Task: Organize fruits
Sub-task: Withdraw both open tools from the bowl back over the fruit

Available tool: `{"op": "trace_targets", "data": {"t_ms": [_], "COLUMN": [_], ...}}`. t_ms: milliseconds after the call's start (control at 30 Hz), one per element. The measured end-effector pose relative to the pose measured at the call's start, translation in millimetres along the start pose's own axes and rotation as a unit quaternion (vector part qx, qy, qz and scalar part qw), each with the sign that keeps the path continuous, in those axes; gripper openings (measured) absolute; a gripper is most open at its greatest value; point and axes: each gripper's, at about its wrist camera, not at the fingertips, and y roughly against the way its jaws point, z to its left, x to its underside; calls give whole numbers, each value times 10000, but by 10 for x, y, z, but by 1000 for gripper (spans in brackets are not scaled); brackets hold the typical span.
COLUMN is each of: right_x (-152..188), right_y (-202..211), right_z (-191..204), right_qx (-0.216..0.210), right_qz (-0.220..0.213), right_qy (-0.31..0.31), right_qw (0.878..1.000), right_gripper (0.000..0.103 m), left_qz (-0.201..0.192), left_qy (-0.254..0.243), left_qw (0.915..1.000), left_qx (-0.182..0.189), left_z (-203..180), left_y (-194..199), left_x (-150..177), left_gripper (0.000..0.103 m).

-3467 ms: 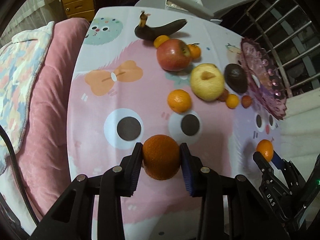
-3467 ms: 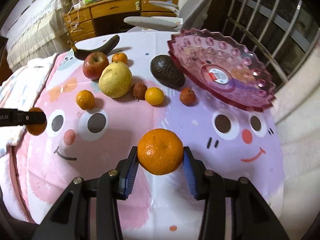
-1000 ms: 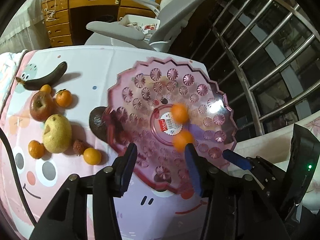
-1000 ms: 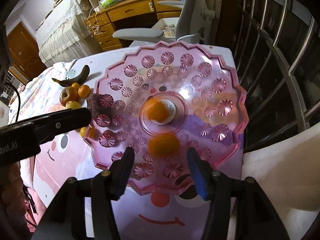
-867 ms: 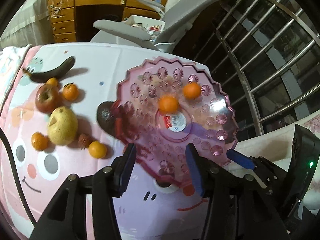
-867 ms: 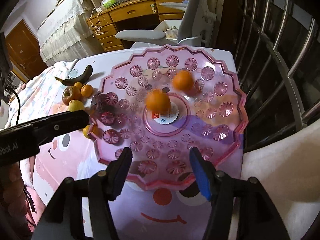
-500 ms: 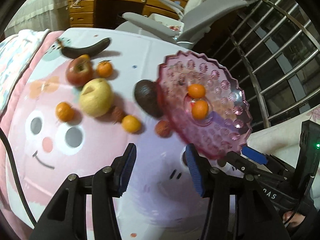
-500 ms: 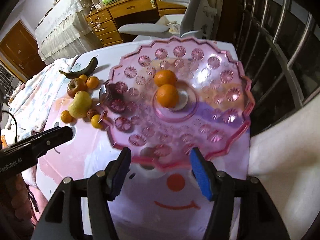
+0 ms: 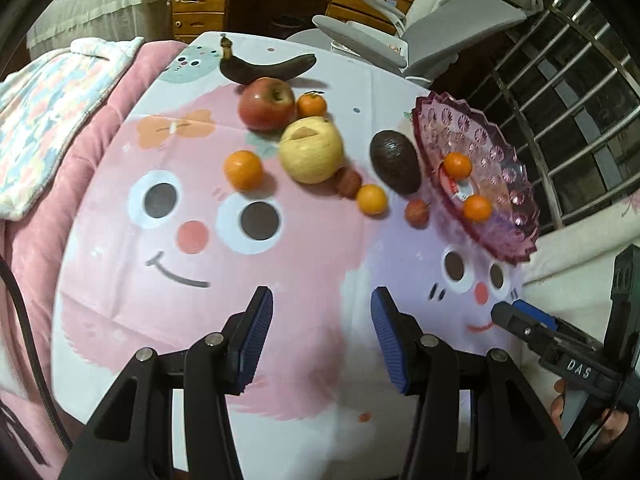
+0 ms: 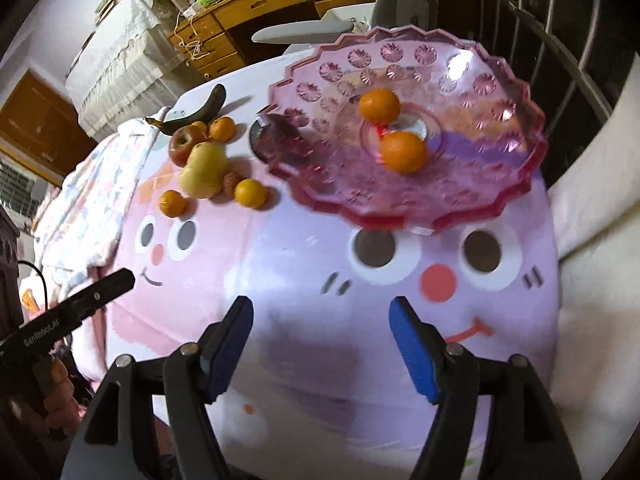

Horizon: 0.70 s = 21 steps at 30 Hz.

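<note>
- Oranges (image 10: 403, 151) — two are sitting in the pink dish (image 10: 500, 128).
- Left gripper (image 9: 322, 328) and right gripper (image 10: 322, 344) are hovering wide, holding nothing.

The scene was viewed from two fisheye cameras, each looking forward along its own spread fingers and down at the cartoon tablecloth (image 9: 192, 320). From the left wrist, the pink dish (image 9: 500, 152) was seen at 2 o'clock; from the right wrist (image 10: 500, 80) it was nearer, at 12 o'clock. Both views shared the dish and loose fruit.
</note>
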Motion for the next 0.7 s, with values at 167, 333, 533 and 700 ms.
{"op": "trace_targets", "data": {"t_ms": [167,333,533,700], "right_x": [130,227,346,433], "right_y": [-51,-134,-243,-302], "right_z": [218,420,654,838], "right_qx": [40,92,205,374], "right_qz": [-17,-146,-429,-651], "right_qy": [-394,-811,-1434,-1762], "right_qw": [9992,9966,9885,9815], "right_gripper": [71,71,71,71], "left_qz": [132,313,437,580], "left_qy": [-353,-929,-1560,-1923], "left_qw": [9993,9952,9868,9796], "left_qx": [16,29,40,110], "left_z": [238,418,607,711], "left_y": [101,135,121,35], "left_x": [-37,-111,-265,-423], "left_gripper": [55,62,68,70]}}
